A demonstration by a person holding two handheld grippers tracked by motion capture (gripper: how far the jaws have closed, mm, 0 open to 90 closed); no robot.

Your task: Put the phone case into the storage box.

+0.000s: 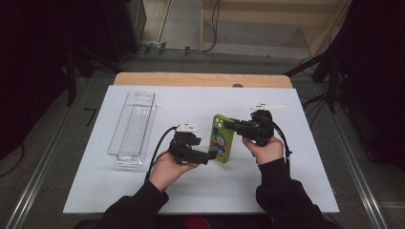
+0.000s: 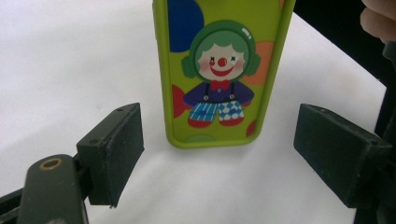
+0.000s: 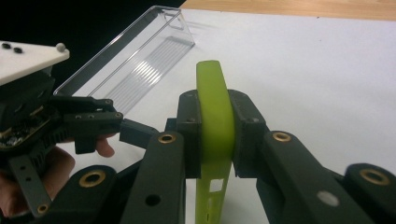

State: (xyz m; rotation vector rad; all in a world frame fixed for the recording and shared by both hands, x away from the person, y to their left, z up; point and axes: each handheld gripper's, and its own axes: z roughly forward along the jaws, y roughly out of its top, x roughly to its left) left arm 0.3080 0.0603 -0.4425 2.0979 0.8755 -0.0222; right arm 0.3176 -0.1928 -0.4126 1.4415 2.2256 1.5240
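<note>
Phone case (image 1: 222, 138) stands on edge over the table (image 1: 286, 181), clenched in the right gripper (image 3: 214, 135). Left gripper (image 2: 217, 154), jaws released and straddling its lower end, faces its long axis head-on.

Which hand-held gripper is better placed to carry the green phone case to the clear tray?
Right: the right hand-held gripper already clamps the phone case; the left hand-held gripper's jaws stand apart from it.

Prob. lab/studio, black curtains (image 1: 33, 71), floor cables (image 1: 210, 28), white-covered table (image 1: 191, 102)
</note>
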